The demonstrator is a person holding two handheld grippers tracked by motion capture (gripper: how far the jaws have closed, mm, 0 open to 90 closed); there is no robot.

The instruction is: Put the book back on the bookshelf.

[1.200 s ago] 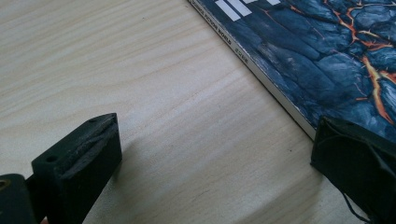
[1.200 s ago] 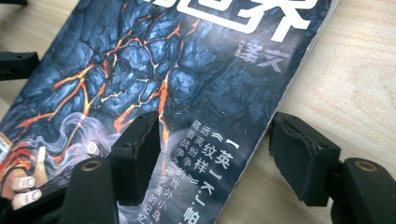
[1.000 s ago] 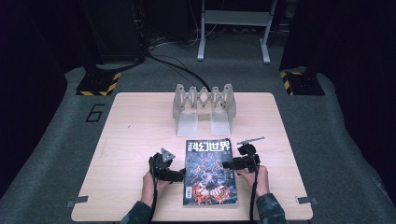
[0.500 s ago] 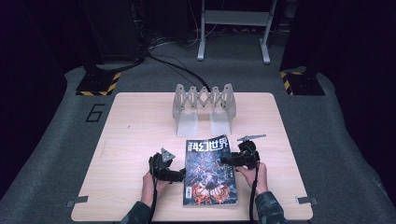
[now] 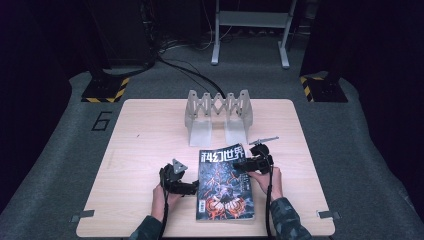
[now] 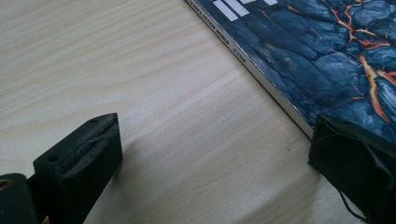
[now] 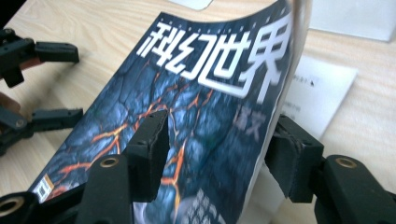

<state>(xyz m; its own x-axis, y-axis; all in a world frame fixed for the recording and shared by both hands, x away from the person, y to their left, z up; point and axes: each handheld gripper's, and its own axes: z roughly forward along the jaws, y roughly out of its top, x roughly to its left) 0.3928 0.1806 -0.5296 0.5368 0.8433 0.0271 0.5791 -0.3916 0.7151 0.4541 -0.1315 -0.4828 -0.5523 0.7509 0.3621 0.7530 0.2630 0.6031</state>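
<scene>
A magazine (image 5: pixel 224 184) with a dark blue, orange-veined cover lies on the wooden table (image 5: pixel 140 145), at about 6 o'clock from the table's middle, near the edge closest to the person. A grey folding rack (image 5: pixel 218 115) stands at 12 o'clock from the magazine, well apart from it.

The left gripper (image 5: pixel 192 187) sits at 9 o'clock of the magazine, at its spine edge. In the left gripper view its jaws stand wide apart and clenched on nothing: one pad (image 6: pixel 88 154) rests over bare wood, the other (image 6: pixel 355 163) sits at the magazine's (image 6: pixel 327 51) edge, partly over the cover. Whether that pad touches the paper cannot be told.

The right gripper (image 5: pixel 241 164) is at 2 o'clock of the magazine, by the upper right part of the cover. In the right gripper view the cover (image 7: pixel 196 112) is lifted and bowed, and its free edge runs up between the two jaws, with one pad (image 7: pixel 149 149) over the printed face and the other (image 7: pixel 292 156) behind the sheet. The jaws have just been closing with the cover between them, yet a gap shows on each side of the paper, so the claw is released rather than grasping. The white page (image 7: pixel 322 100) beneath lies flat.

The left gripper (image 7: pixel 70 81) shows at 9 o'clock in that view, open.
</scene>
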